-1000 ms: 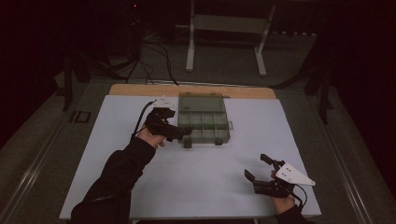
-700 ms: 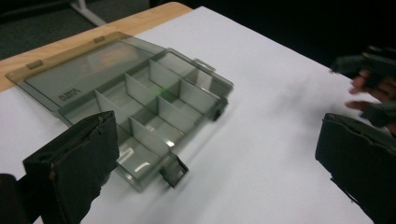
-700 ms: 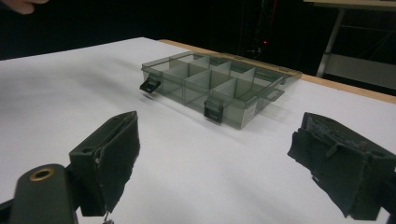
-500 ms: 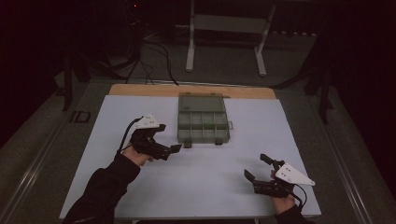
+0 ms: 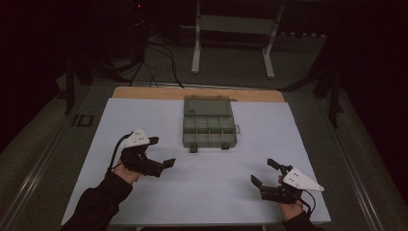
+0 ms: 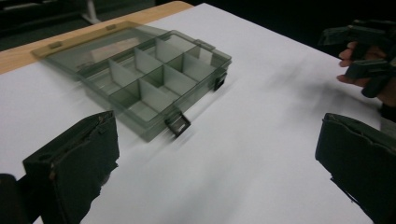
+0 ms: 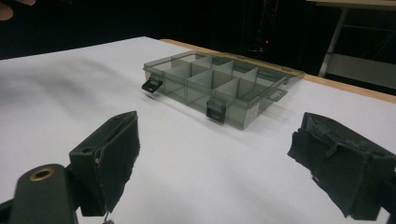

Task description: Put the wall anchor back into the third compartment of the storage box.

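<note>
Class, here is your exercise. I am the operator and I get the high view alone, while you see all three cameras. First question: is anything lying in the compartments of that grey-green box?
Observer: The left gripper view looks right into the box. Its compartments look empty, and the lid lies folded back flat.
Operator: And the two front latches?
Observer: In the right gripper view, both latches hang loose off the front wall, clipped to nothing.
Operator: Is the right gripper ready to grasp?
Observer: Its jaws stand wide apart with nothing between them. The pads look frayed at the edges.
</note>
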`<action>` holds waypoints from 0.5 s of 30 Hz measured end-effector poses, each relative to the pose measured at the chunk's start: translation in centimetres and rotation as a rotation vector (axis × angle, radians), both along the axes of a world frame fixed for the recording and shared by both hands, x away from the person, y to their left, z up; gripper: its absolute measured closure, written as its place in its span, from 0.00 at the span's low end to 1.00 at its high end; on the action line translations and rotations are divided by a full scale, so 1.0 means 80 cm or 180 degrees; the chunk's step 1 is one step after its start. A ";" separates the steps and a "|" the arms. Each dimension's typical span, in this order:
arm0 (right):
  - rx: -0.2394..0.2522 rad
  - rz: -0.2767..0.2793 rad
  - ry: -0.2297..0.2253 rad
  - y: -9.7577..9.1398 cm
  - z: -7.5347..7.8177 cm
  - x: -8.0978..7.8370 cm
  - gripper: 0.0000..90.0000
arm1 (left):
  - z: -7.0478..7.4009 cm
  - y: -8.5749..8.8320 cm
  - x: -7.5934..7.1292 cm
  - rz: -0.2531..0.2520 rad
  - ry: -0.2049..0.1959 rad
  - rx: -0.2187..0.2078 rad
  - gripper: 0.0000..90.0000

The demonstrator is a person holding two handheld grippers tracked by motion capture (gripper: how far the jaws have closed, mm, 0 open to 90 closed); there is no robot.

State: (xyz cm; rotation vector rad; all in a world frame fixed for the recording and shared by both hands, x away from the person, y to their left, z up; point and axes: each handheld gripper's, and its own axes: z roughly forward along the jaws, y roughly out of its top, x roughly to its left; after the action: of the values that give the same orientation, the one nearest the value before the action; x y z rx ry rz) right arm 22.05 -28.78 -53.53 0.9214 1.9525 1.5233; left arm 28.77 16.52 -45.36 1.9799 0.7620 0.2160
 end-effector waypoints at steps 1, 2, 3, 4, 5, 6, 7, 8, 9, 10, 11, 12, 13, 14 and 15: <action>0.0000 0.0000 -0.0002 0.000 0.000 0.000 0.15 | -0.003 0.004 -0.005 -0.0010 -0.0009 -0.0035 0.00; -0.0001 0.0001 -0.0003 0.000 0.000 0.000 0.15 | -0.003 0.004 -0.005 -0.0010 -0.0009 -0.0035 0.00; 0.0000 0.0001 -0.0001 0.000 0.000 0.000 0.15 | -0.006 0.008 -0.009 -0.0015 -0.0007 -0.0053 0.00; -0.0001 0.0000 -0.0004 0.000 0.000 0.000 0.15 | -0.007 0.010 -0.011 -0.0015 -0.0009 -0.0065 0.00; 0.0004 0.0000 -0.0004 0.000 0.000 0.000 0.15 | -0.009 0.012 -0.013 -0.0005 -0.0021 -0.0064 0.00; 0.0008 -0.0002 -0.0005 0.000 0.001 0.000 0.15 | -0.009 0.012 -0.013 -0.0005 -0.0021 -0.0064 0.00; 0.0006 -0.0002 -0.0007 -0.001 0.001 0.000 0.15 | -0.012 0.014 -0.017 -0.0011 -0.0031 -0.0073 0.00; 0.0015 -0.0002 -0.0006 -0.001 0.001 0.000 0.15 | -0.013 0.015 -0.019 -0.0006 -0.0043 -0.0061 0.00; 0.0015 -0.0002 -0.0006 -0.001 0.001 0.000 0.15 | -0.013 0.015 -0.019 -0.0006 -0.0043 -0.0061 0.00; 0.0012 -0.0001 0.0000 0.000 0.000 0.000 0.15 | -0.016 0.017 -0.024 0.0050 -0.0108 -0.0029 0.00; 0.0008 0.0001 -0.0001 0.000 0.000 0.000 0.15 | -0.017 0.018 -0.027 0.0044 -0.0120 -0.0047 0.00; 0.0003 0.0003 -0.0004 0.000 0.000 0.000 0.15 | -0.018 0.019 -0.029 0.0036 -0.0130 -0.0060 0.00; 0.0005 0.0004 -0.0002 0.000 0.000 0.000 0.15 | -0.020 0.020 -0.032 0.0044 -0.0142 -0.0070 0.00; 0.0005 0.0004 -0.0002 0.000 0.000 0.000 0.15 | -0.020 0.020 -0.032 0.0044 -0.0142 -0.0070 0.00; 0.0001 0.0007 -0.0004 0.000 0.000 0.000 0.15 | -0.023 0.022 -0.037 0.0027 -0.0170 -0.0091 0.00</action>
State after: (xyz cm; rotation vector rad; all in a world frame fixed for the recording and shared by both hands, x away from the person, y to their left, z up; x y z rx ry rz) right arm 22.03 -28.74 -53.49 0.9185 1.9532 1.5250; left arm 25.78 18.31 -47.21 1.9366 0.7353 0.2604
